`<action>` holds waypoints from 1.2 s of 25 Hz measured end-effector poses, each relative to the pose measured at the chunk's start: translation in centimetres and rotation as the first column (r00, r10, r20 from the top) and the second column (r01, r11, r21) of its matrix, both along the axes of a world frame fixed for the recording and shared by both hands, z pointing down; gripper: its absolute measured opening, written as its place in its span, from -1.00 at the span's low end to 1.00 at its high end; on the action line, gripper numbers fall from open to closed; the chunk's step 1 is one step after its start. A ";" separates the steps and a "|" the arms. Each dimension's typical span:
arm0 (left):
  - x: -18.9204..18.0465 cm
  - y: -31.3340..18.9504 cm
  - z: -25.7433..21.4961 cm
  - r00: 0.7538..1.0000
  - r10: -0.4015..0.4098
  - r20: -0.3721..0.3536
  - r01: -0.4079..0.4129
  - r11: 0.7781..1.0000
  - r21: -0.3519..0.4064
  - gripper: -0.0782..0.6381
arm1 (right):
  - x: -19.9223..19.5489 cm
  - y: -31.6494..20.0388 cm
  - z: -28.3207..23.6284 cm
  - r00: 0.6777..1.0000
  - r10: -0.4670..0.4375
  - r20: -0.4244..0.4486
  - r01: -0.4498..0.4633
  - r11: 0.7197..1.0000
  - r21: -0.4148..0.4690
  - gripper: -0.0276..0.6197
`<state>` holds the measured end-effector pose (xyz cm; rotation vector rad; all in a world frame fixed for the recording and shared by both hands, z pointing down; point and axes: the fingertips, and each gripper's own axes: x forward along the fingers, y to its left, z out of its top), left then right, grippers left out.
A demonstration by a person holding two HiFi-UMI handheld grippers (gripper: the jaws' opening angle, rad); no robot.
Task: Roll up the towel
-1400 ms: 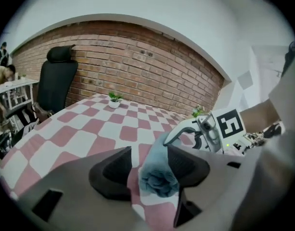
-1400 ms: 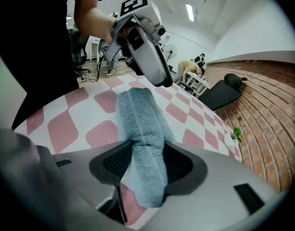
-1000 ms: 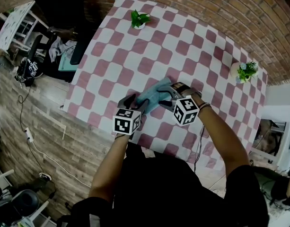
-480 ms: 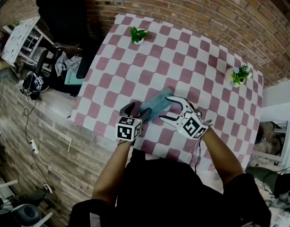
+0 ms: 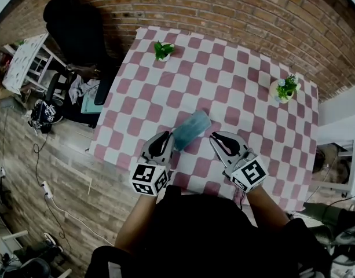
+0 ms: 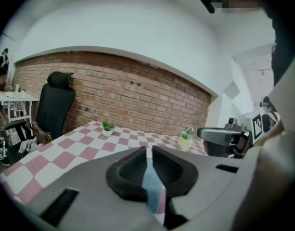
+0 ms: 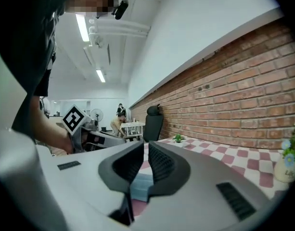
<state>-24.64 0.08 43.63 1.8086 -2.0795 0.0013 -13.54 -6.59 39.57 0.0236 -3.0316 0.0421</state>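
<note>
Towel (image 5: 191,130): blue roll on checked counter (image 5: 241,91), ahead of both jaws, untouched.
Left gripper (image 5: 161,141): jaws just clenched, empty.
Right gripper (image 5: 222,141): jaws just clenched, empty.

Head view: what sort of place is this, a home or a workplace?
Likely a workroom or studio rather than a home: a checked table stands against a brick wall, a black office chair stands beside it, and strip lights run along the ceiling.
</note>
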 end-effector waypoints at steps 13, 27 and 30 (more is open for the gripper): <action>2.9 -0.6 -10.1 0.972 -0.007 0.233 -0.033 0.985 0.168 -0.80 | 1.1 1.1 -6.6 0.990 0.121 0.075 -0.131 0.981 0.140 -0.92; 2.4 0.2 -9.7 0.971 -0.008 0.240 -0.029 0.988 0.152 -0.80 | 1.0 0.0 -7.8 0.980 0.152 0.124 -0.172 0.970 0.171 -0.92; 2.4 0.2 -9.7 0.970 -0.011 0.243 -0.027 0.988 0.151 -0.80 | 0.8 0.0 -7.9 0.980 0.156 0.122 -0.176 0.970 0.171 -0.92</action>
